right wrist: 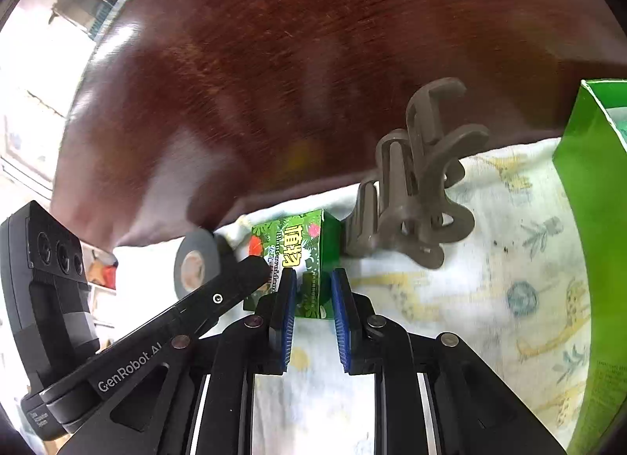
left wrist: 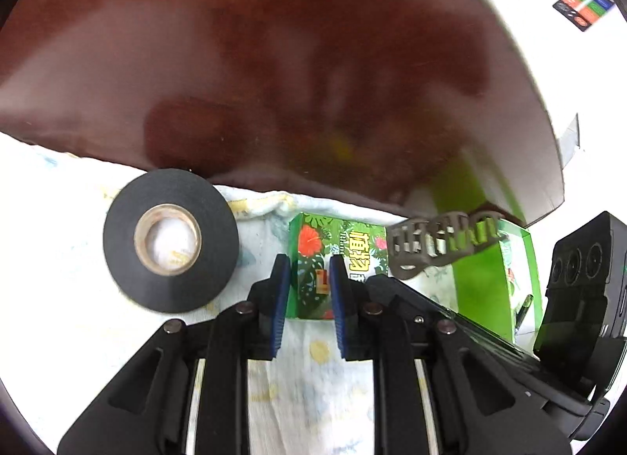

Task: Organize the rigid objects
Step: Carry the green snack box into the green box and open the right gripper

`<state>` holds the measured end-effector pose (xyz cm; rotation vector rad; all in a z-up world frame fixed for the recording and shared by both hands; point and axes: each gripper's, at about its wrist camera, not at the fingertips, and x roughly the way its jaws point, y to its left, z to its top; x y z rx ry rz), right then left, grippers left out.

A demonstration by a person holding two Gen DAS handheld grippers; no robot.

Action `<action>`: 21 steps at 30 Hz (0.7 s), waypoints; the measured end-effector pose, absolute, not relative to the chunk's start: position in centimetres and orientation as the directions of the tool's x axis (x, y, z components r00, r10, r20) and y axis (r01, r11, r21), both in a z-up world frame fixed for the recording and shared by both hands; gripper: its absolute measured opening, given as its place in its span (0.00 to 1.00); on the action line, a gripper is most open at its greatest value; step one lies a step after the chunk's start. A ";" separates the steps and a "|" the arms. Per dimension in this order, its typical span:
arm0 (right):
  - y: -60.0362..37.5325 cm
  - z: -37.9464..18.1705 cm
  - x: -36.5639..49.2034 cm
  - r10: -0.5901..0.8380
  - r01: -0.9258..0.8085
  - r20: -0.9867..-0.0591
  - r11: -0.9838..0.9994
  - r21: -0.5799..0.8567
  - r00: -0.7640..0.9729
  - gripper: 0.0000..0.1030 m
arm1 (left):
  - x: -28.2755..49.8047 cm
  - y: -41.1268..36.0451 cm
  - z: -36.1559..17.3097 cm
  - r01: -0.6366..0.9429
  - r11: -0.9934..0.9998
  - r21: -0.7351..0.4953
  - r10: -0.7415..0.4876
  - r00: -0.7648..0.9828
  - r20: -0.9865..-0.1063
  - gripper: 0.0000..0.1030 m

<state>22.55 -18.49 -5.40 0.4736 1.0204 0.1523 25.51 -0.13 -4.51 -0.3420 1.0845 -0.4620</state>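
Small box: one glossy green carton (left wrist: 313, 259) printed with leaves and red flowers, sharp-cornered, lying on the cloth just ahead of both grippers.
Tape: one roll of matte black tape (left wrist: 170, 240) with a brown card core, flat on the cloth, left of the small box.
Hair clip: one grey-brown plastic claw clip (right wrist: 415, 188), ribbed and curved, resting on the cloth just beside the small box.
Big box: one larger bright green carton (right wrist: 591, 251), open-topped, standing at the right; what it holds I cannot tell.
Cloth: soft white crinkled cotton (right wrist: 490, 298) with pale yellow and blue animal prints.
Table: dark red polished wood (right wrist: 294, 63), shiny with grain.
Left gripper: (left wrist: 309, 290) blue ridged pads drawn in narrow, nothing clamped; the small box sits just beyond the tips.
Right gripper: (right wrist: 313, 298) same blue pads, closed down, empty, the box corner just past the tips.
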 end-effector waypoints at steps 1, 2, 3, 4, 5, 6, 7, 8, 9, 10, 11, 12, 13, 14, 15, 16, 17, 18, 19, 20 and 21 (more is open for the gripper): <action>-18.4 -4.9 22.2 0.341 0.084 -0.776 0.890 0.448 0.531 0.21 | 25.2 0.0 -4.0 0.195 0.854 -0.482 -0.518 0.394 -0.759 0.17; -18.4 -4.5 21.9 0.343 0.075 -0.770 0.890 0.449 0.538 0.21 | 24.8 0.0 -3.4 0.201 0.854 -0.480 -0.519 0.403 -0.754 0.17; -18.4 -4.0 21.6 0.346 0.065 -0.762 0.890 0.451 0.547 0.21 | 24.4 -0.1 -2.8 0.206 0.855 -0.476 -0.517 0.410 -0.751 0.18; -18.4 -3.5 21.4 0.350 0.056 -0.755 0.889 0.454 0.555 0.21 | 24.0 -0.1 -2.1 0.213 0.857 -0.470 -0.514 0.421 -0.747 0.18; -18.4 -3.0 21.1 0.357 0.046 -0.747 0.887 0.459 0.561 0.21 | 23.6 -0.9 -1.5 0.221 0.859 -0.462 -0.511 0.431 -0.744 0.18; -18.7 -2.4 20.6 0.364 0.037 -0.737 0.884 0.465 0.570 0.21 | 23.1 -0.8 -0.7 0.232 0.859 -0.455 -0.510 0.440 -0.739 0.19; -18.9 -1.8 20.1 0.367 0.030 -0.726 0.882 0.470 0.581 0.21 | 22.7 -1.1 0.0 0.242 0.861 -0.447 -0.508 0.449 -0.735 0.19; -19.2 -1.2 19.5 0.370 0.022 -0.717 0.881 0.473 0.591 0.21 | 22.4 -1.6 0.8 0.254 0.862 -0.438 -0.506 0.458 -0.731 0.19; -19.5 -0.6 19.1 0.372 0.015 -0.707 0.879 0.476 0.601 0.21 | 21.9 -2.0 1.5 0.267 0.862 -0.431 -0.507 0.466 -0.726 0.19; -19.9 -0.1 18.6 0.374 0.011 -0.698 0.878 0.479 0.611 0.21 | 21.6 -2.5 2.2 0.280 0.861 -0.424 -0.508 0.472 -0.720 0.19; -20.3 0.6 18.1 0.372 0.008 -0.688 0.877 0.481 0.623 0.21 | 21.2 -3.2 2.9 0.295 0.859 -0.418 -0.511 0.478 -0.714 0.19; -20.9 1.2 17.5 0.367 0.004 -0.678 0.878 0.479 0.636 0.21 | 20.9 -3.9 3.4 0.311 0.856 -0.413 -0.516 0.481 -0.709 0.19; -21.5 1.8 16.9 0.360 0.002 -0.669 0.879 0.476 0.651 0.21 | 20.4 -4.6 4.1 0.327 0.852 -0.408 -0.522 0.483 -0.703 0.19; -22.1 2.3 16.4 0.354 0.003 -0.661 0.880 0.475 0.662 0.21 | 20.2 -5.5 4.6 0.344 0.849 -0.401 -0.526 0.484 -0.699 0.19; -22.9 2.8 15.8 0.347 0.006 -0.652 0.880 0.475 0.674 0.21 | 19.9 -6.3 5.1 0.360 0.846 -0.394 -0.530 0.484 -0.696 0.19; -23.6 3.2 15.1 0.341 0.010 -0.645 0.880 0.476 0.684 0.21 | 19.6 -7.2 5.5 0.375 0.842 -0.388 -0.535 0.482 -0.694 0.19; -24.5 3.4 14.6 0.334 0.016 -0.638 0.878 0.478 0.694 0.21 | 19.4 -8.0 5.9 0.393 0.836 -0.382 -0.541 0.478 -0.692 0.19; -25.5 3.7 14.0 0.326 0.024 -0.632 0.877 0.480 0.704 0.21 | 19.2 -8.9 6.0 0.410 0.830 -0.377 -0.547 0.473 -0.691 0.19; -26.5 4.0 13.6 0.317 0.034 -0.627 0.876 0.481 0.712 0.21 | 18.9 -9.7 6.4 0.428 0.824 -0.372 -0.554 0.466 -0.690 0.19; -27.7 4.2 12.9 0.304 0.047 -0.621 0.874 0.483 0.722 0.21 | 18.7 -11.2 6.6 0.444 0.817 -0.368 -0.560 0.458 -0.690 0.19; -28.4 4.4 12.2 0.293 0.059 -0.616 0.873 0.485 0.731 0.21 | 18.5 -12.6 6.7 0.460 0.810 -0.363 -0.566 0.451 -0.690 0.19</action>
